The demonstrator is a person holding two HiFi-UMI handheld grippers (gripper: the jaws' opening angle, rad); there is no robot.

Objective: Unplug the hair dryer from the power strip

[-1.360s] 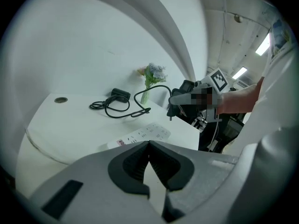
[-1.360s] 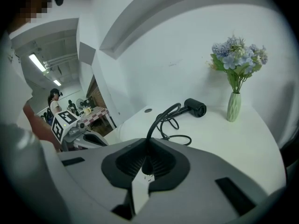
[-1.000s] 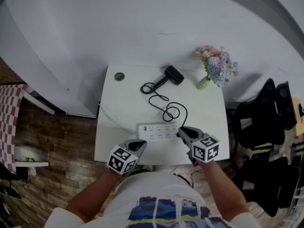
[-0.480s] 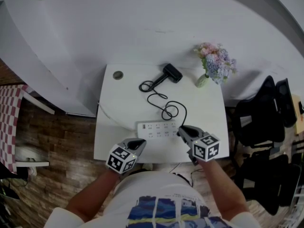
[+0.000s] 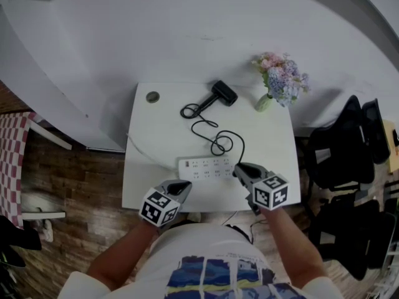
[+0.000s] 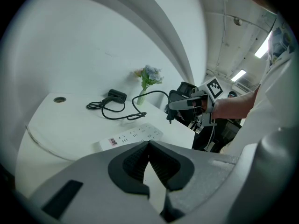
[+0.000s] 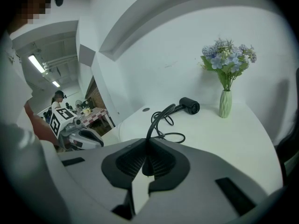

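1. On the white table (image 5: 149, 136), near its front edge: white power strip (image 5: 206, 167), flat, sockets up.
2. Right gripper (image 5: 239, 169): at the strip's right end, jaws clamped on the black plug (image 6: 171, 116), pads pressing it from both sides.
3. In the left gripper view: plug hanging under that gripper's tip, above the tabletop, clear of the power strip and in no socket.
4. From the plug: black cord (image 7: 153, 119), rising away from the jaws, then looping across the table to the hair dryer (image 5: 222, 94).
5. Hair dryer: on its side, toward the table's back edge, well apart from both grippers.
6. Left gripper (image 5: 184, 186): jaws together on nothing, just in front of the strip's left end, apart from it.
7. Back right corner: pale green vase (image 5: 264, 106) with flowers (image 5: 280, 80); back left: round grommet (image 5: 152, 96).
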